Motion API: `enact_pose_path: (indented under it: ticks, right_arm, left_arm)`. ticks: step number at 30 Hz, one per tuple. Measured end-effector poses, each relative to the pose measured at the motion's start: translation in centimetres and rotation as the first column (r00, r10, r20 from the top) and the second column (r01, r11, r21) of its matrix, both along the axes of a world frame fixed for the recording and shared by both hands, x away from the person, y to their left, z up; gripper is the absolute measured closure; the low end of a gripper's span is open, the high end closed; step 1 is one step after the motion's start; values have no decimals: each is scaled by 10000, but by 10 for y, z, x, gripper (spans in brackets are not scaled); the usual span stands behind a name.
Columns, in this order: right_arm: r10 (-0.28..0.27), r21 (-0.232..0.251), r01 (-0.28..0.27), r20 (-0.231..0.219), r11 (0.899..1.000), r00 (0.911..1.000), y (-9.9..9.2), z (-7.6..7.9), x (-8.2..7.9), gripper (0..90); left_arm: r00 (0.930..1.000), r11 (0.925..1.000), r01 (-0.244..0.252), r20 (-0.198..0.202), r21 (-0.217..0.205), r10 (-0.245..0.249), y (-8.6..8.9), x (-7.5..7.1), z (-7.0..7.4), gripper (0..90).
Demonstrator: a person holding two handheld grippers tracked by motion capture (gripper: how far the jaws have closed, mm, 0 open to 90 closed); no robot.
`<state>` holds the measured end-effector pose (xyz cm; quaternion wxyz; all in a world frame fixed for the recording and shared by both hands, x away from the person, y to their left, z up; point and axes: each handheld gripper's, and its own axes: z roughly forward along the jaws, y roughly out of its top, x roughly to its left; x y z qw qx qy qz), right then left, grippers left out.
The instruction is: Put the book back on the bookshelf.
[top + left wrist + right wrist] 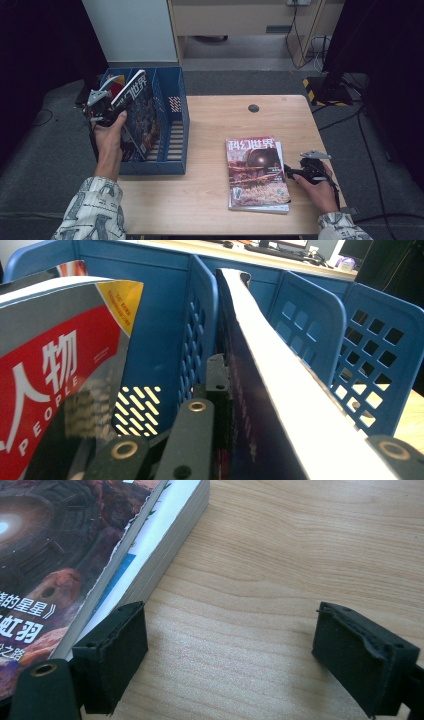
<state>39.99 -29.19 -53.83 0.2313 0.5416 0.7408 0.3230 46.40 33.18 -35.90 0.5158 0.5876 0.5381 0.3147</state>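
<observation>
While the blue plastic file rack stood at the left edge of the pale wood-grain surface, its slotted floor and latticed dividers showed clearly — thin rigid walls pierced with square holes, splitting it into upright compartments. A glossy magazine with a dark, busy cover and a white spine edge leaned tilted in the rack, its top corner rising above the divider beside it. It sat clamped between the black jaws of the left hand-held gripper, which pinched it tightly near one edge; in the left gripper view the magazine's long white edge ran away from the jaws toward the rack's far wall. A second magazine with a red, grey and yellow cover stood in the neighbouring compartment. The left hand gripped its tool from below, the forearm in a patterned sleeve reaching up along the rack's near side.

On the right lay a flat stack of magazines, the top cover reddish-brown and shiny, the page edges beneath it layered and matte. The right hand-held gripper rested low on the surface just beside the stack's right edge, its padded black jaws wide apart with bare wood between them — one pad close against the stack, holding nothing.
</observation>
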Motion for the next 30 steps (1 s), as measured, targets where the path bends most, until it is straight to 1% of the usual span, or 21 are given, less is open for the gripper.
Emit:
enact_pose_path:
  ticks: [3, 5, 6, 8, 13, 18, 22, 27, 28, 30]
  right_arm:
    - [-3, 1, 3, 1, 10000, 10000, 0, 0, 0, 144]
    - [0, -2, 0, 3, 10000, 10000, 0, 0, 0, 144]
    - [1, -2, -1, 1, 10000, 10000, 0, 0, 0, 144]
    - [-2, 0, 2, 0, 10000, 10000, 0, 0, 0, 144]
    - [6, -7, -6, 4, 10000, 10000, 0, 0, 0, 144]
    - [1, -2, -1, 1, 10000, 10000, 0, 0, 0, 144]
    - [9, -10, -9, 7, 10000, 10000, 0, 0, 0, 144]
    - [0, 0, 0, -1, 10000, 10000, 0, 0, 0, 144]
    - [0, -1, 0, 1, 10000, 10000, 0, 0, 0, 144]
    - [1, 4, -1, -6, 10000, 10000, 0, 0, 0, 143]
  left_arm:
    - [10000, 10000, -52, -7, -65, 52, 2, 0, -2, 817]
    - [9999, 10000, -7, -105, -14, 7, 3, 1, -5, 817]
    - [10000, 10000, -16, -72, 83, 16, 2, 0, -6, 817]
    - [9999, 10000, -16, -100, 80, 17, 2, 0, -6, 817]
    - [9998, 9999, -68, -202, 115, 70, 1, 0, -7, 816]
    - [9993, 9994, -168, -320, 288, 177, 0, -1, -6, 812]
    - [9991, 9993, -170, -395, 324, 182, 0, -2, -6, 806]
    - [9993, 9995, -164, -339, 276, 173, 1, -4, -5, 769]
    - [9993, 9995, -146, -329, 296, 156, 1, -5, -5, 763]
    - [9993, 9989, -108, -350, 462, 124, 1, -6, -5, 741]
